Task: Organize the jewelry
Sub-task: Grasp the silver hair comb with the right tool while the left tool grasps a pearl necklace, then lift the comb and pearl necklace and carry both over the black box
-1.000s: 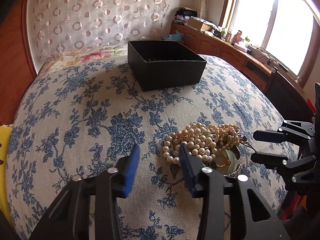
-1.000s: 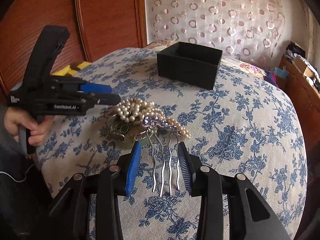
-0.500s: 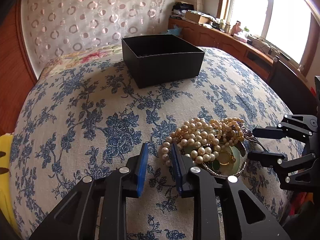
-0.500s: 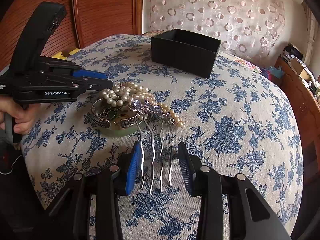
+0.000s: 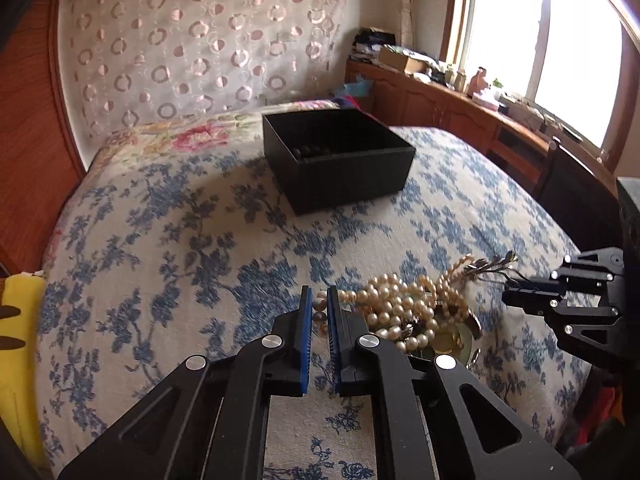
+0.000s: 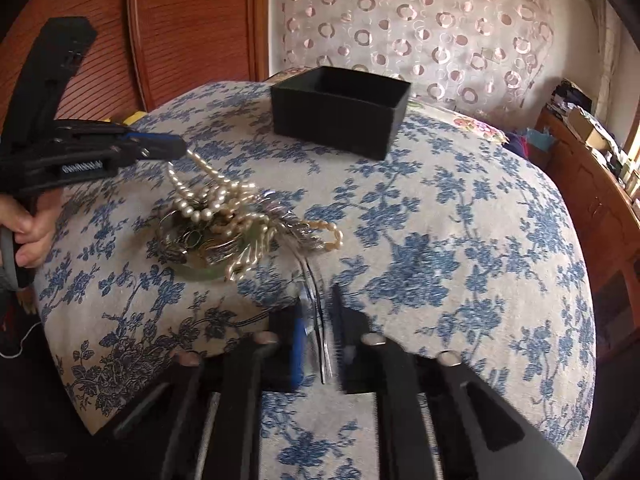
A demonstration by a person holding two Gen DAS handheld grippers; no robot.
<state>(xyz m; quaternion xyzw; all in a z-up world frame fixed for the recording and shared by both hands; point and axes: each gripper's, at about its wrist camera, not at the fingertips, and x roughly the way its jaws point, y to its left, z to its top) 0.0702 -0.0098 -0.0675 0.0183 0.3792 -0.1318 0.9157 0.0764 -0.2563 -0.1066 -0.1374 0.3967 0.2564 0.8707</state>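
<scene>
Two claws: left claw [image 5: 319, 312] closing on pearl strand [image 5: 320, 305], right claw [image 6: 316, 334] clamping hair comb [image 6: 316, 312].

Your box [image 5: 340, 160] sits on the bedspread [image 5: 160, 248] at twelve o'clock, well apart from the jewelry pile [image 5: 416, 312]. From your left wrist view, the pile lies near, at about one o'clock; the window [image 5: 540, 40] stands behind at two o'clock.
</scene>
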